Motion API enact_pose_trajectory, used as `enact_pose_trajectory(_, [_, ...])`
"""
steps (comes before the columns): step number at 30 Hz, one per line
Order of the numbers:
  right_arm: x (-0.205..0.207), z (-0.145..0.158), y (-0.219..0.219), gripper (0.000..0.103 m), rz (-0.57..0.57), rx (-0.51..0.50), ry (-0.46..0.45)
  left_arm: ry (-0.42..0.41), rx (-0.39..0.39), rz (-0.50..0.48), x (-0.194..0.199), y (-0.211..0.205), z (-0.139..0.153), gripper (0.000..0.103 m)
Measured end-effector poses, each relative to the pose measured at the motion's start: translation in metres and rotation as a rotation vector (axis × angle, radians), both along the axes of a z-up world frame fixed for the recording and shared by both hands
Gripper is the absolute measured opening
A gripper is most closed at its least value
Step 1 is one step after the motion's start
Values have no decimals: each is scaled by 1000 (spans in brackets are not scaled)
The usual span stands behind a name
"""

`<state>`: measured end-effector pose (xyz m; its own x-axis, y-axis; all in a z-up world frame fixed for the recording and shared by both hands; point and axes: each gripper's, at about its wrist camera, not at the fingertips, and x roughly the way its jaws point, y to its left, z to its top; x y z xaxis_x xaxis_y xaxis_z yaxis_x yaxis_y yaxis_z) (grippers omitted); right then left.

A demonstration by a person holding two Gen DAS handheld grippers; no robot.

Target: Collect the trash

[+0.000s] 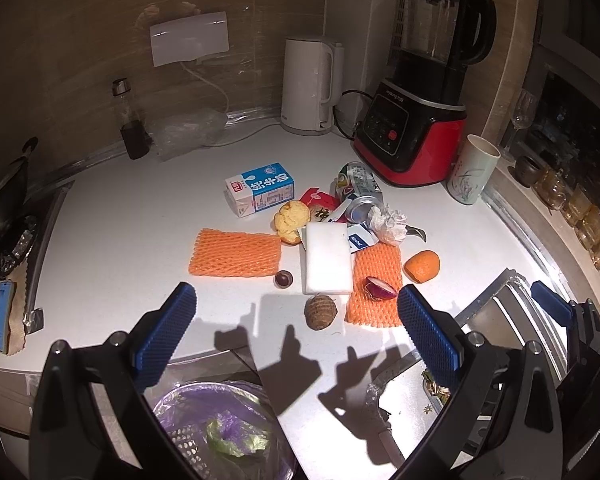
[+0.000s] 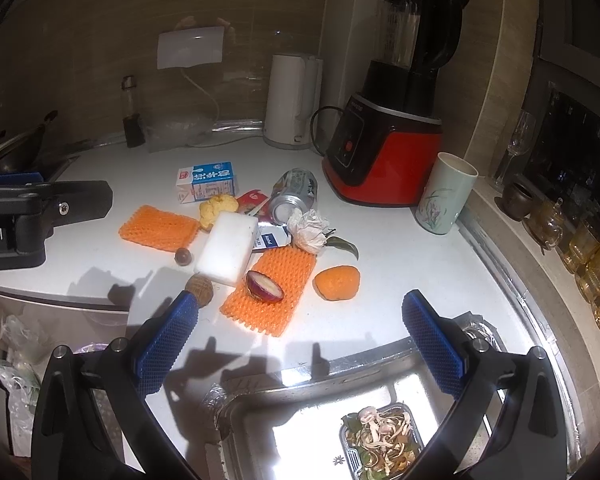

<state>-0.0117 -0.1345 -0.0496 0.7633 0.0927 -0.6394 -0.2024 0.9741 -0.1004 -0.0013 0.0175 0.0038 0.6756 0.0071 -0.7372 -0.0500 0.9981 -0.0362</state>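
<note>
Both tongs hang apart and empty over the near edge of the white worktop point(image 1: 112, 216): the left tongs point(image 1: 296, 336) above a bin lined with a purple bag point(image 1: 220, 424), the right tongs point(image 2: 300, 344) above the sink point(image 2: 380, 392). The trash lies in a heap mid-worktop: a milk carton point(image 1: 260, 190), a crushed can point(image 1: 360, 188), a crumpled tissue point(image 1: 388, 224), a white foam block point(image 1: 326, 258), two orange foam nets point(image 1: 236, 252), an onion half point(image 2: 265, 286) on the nearer net, and orange peel point(image 2: 337, 282) just beside it.

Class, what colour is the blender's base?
Red with a black control panel; clearest in the left wrist view.
</note>
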Motion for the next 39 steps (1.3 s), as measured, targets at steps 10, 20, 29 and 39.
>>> enact_pose_trajectory(10, [0,0,1,101,0,-1,0,-1,-4,3,-2,3,0,97])
enact_pose_trajectory(20, [0,-2,3,101,7,-12,2,-1,-2,3,-3,4,-1,97])
enact_pose_trajectory(29, [5,-9,4,101,15,-6,19,19,14,2,4,9,-13,97])
enact_pose_trajectory(39, [18,-20,5,101,11,-19,33,35,30,-18,24,25,-38,97])
